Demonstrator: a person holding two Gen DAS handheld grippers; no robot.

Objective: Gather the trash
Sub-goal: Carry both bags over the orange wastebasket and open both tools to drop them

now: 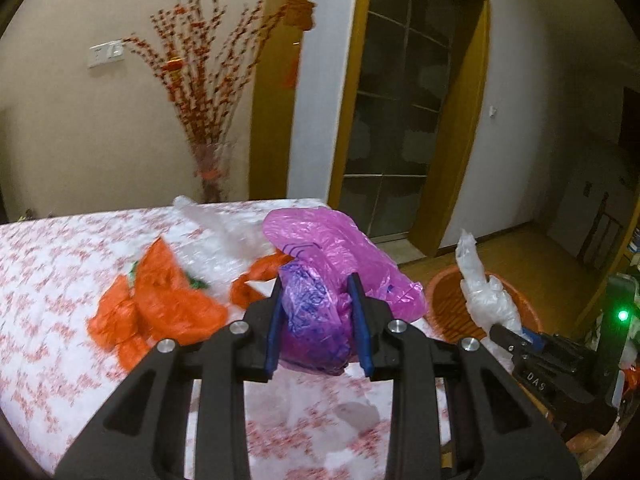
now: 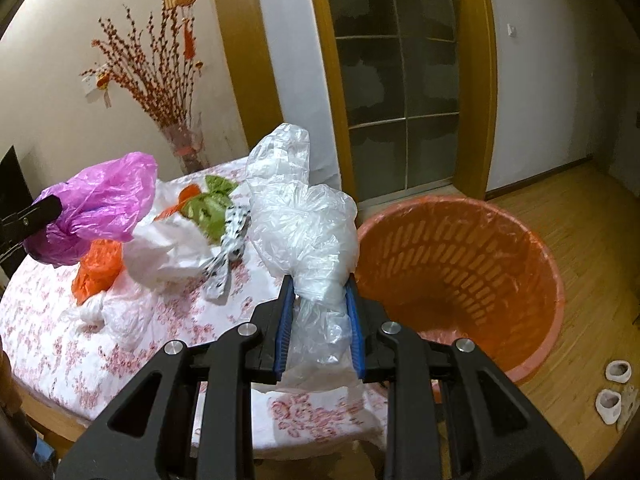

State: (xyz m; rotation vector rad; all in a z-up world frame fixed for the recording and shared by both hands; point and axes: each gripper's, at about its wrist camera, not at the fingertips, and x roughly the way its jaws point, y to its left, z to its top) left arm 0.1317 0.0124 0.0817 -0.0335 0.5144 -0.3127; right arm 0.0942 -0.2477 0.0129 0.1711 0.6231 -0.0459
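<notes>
Left wrist view: the left gripper [image 1: 316,320] is clamping a purple plastic bag [image 1: 320,272] between its 2 blue pads [image 1: 276,328], holding it up over the table [image 1: 52,280] with its floral cloth. An orange bag [image 1: 168,304] and a clear crumpled bag [image 1: 216,232] are lying on the cloth just beyond. The orange wastebasket [image 1: 448,304] is standing on the floor beside the table edge, and the right gripper [image 1: 510,338] is showing at the far right, gripping a clear plastic bag [image 1: 480,284] above the basket. Right wrist view: the right gripper [image 2: 320,320] is pinching the clear plastic bag [image 2: 300,224] between its 2 blue pads [image 2: 282,336], the bag bunching upward near the basket rim [image 2: 400,212]. The wastebasket is sitting just right of the table [image 2: 60,344]. The purple bag [image 2: 100,204] is hanging at left in the left gripper [image 2: 36,216]. On the cloth are lying an orange bag [image 2: 98,268], a white bag [image 2: 168,248], a green wrapper [image 2: 210,208] and a spotted scrap [image 2: 228,252].
</notes>
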